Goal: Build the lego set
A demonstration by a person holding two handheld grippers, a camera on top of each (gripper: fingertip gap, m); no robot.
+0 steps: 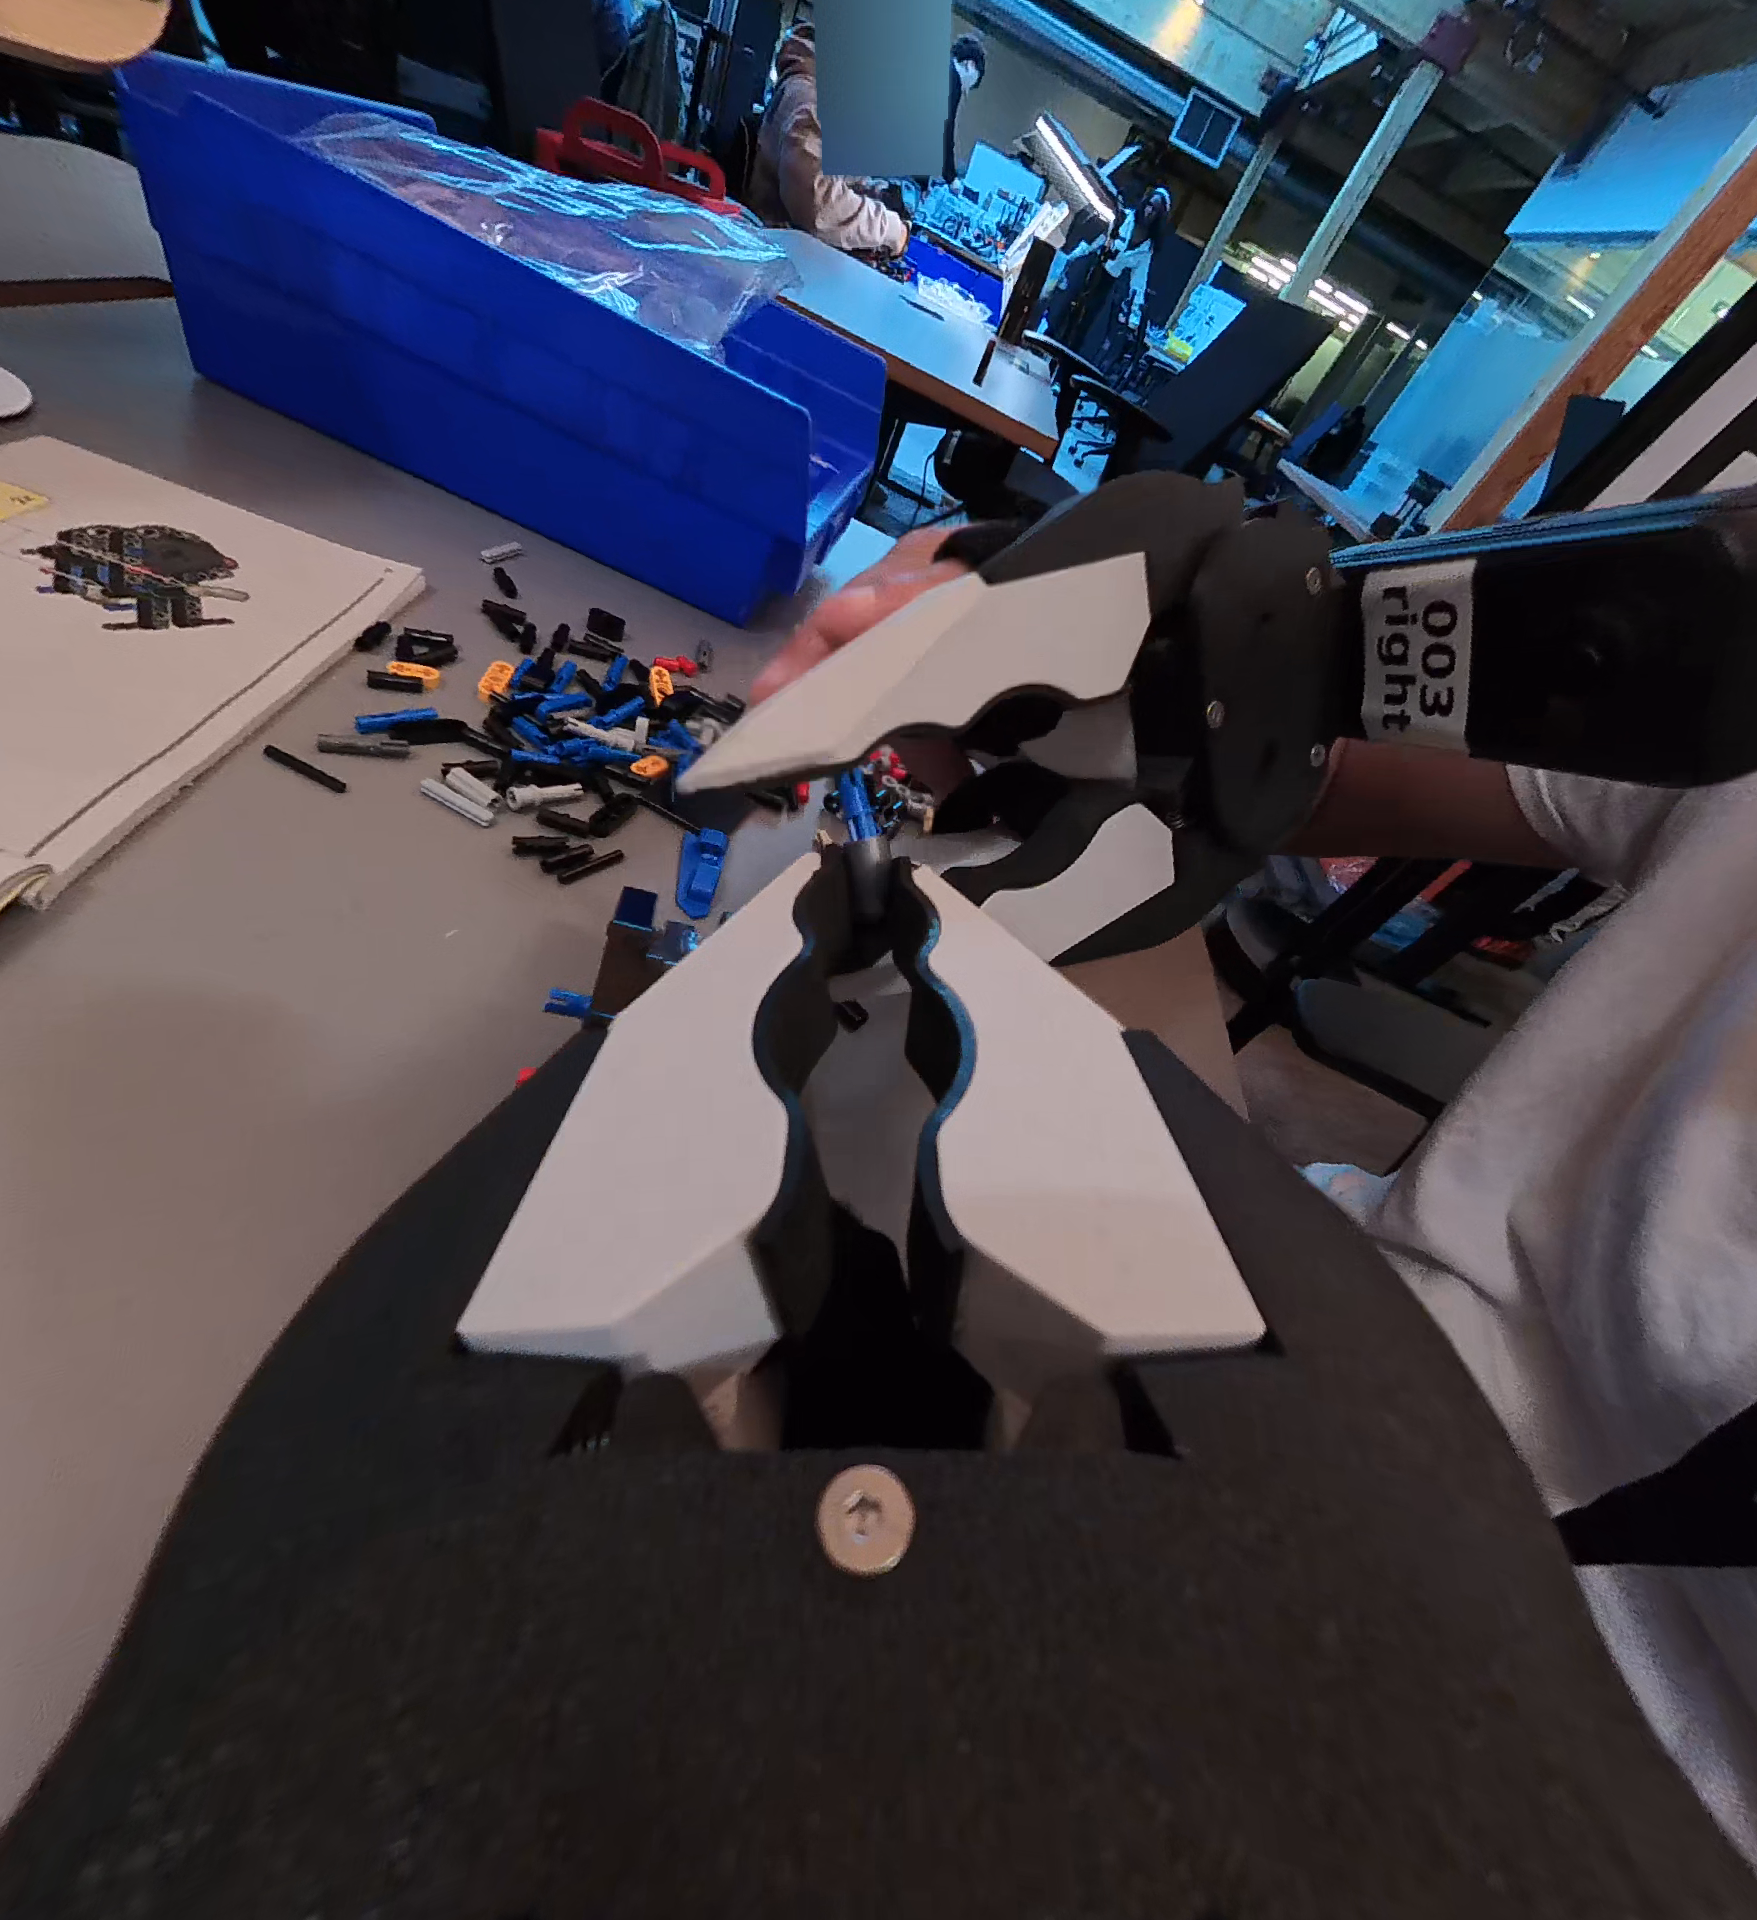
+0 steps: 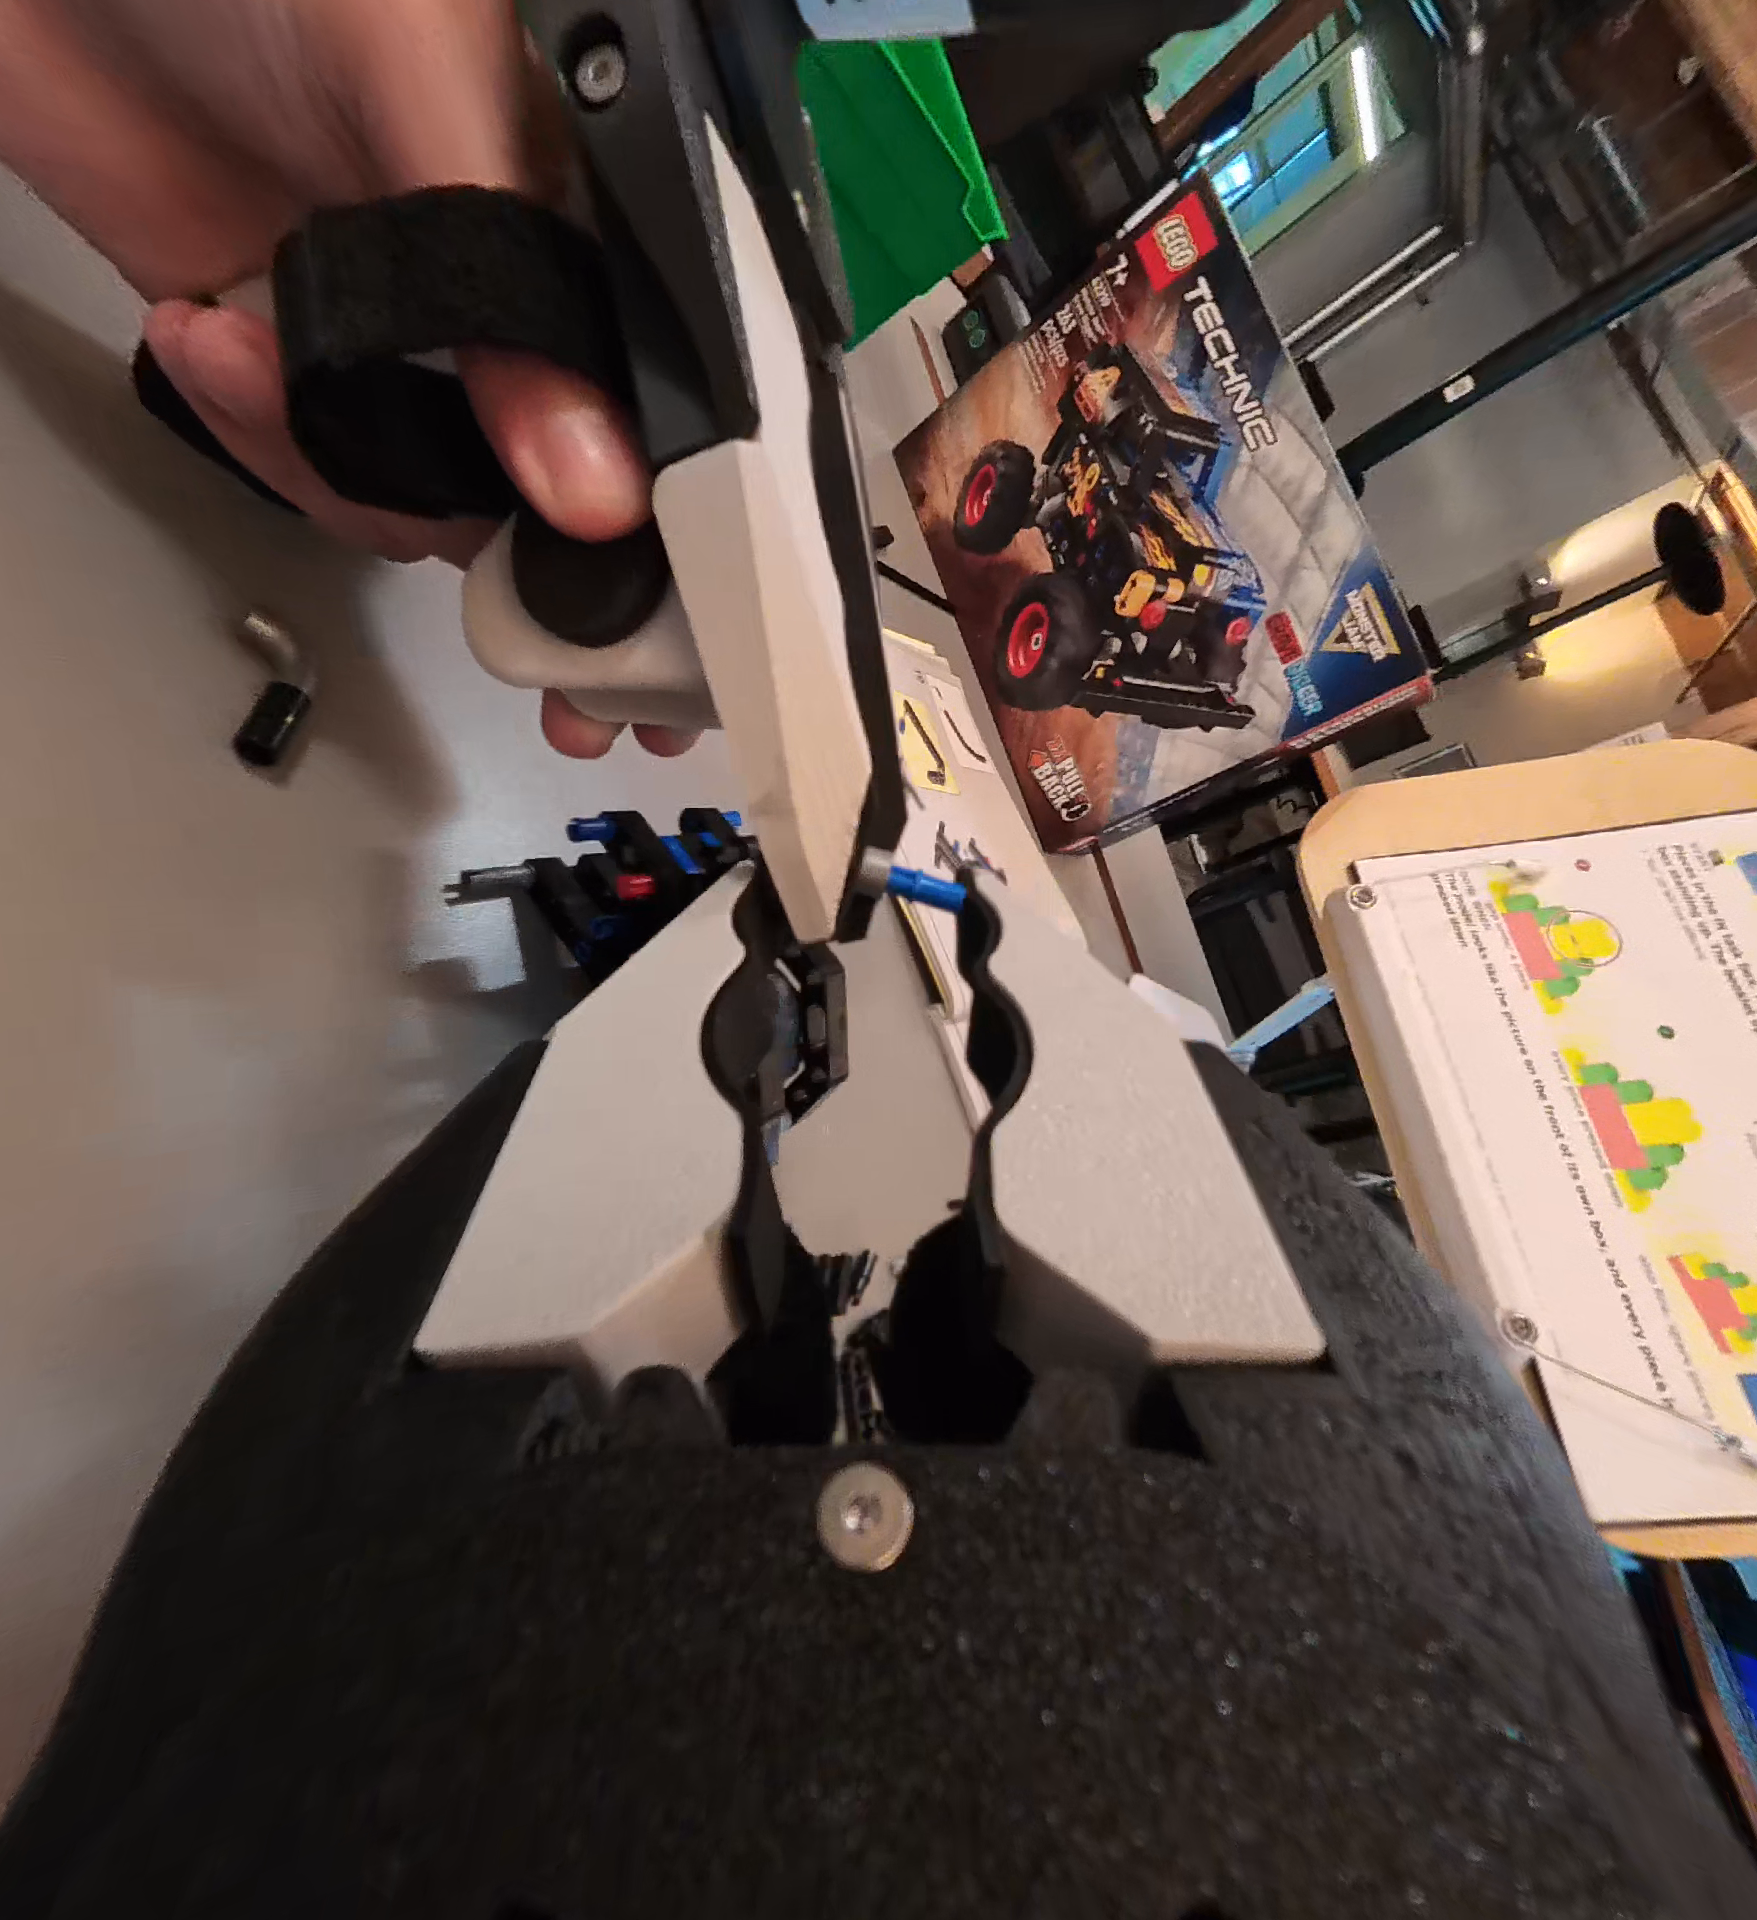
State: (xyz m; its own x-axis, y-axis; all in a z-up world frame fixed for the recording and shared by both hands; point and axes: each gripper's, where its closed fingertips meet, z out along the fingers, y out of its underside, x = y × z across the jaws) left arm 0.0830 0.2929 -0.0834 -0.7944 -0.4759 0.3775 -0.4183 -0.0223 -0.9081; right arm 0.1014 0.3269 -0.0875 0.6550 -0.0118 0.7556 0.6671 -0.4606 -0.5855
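On the table, my instruction booklet lies beside a heap of loose pieces, so most building remains. My left gripper pinches a grey-and-blue pin. My right gripper stands parted around it.

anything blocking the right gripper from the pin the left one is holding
Nothing visible. The left gripper holds the grey and blue pin between the open fingers of the right gripper; only a black lego piece sits beside it.
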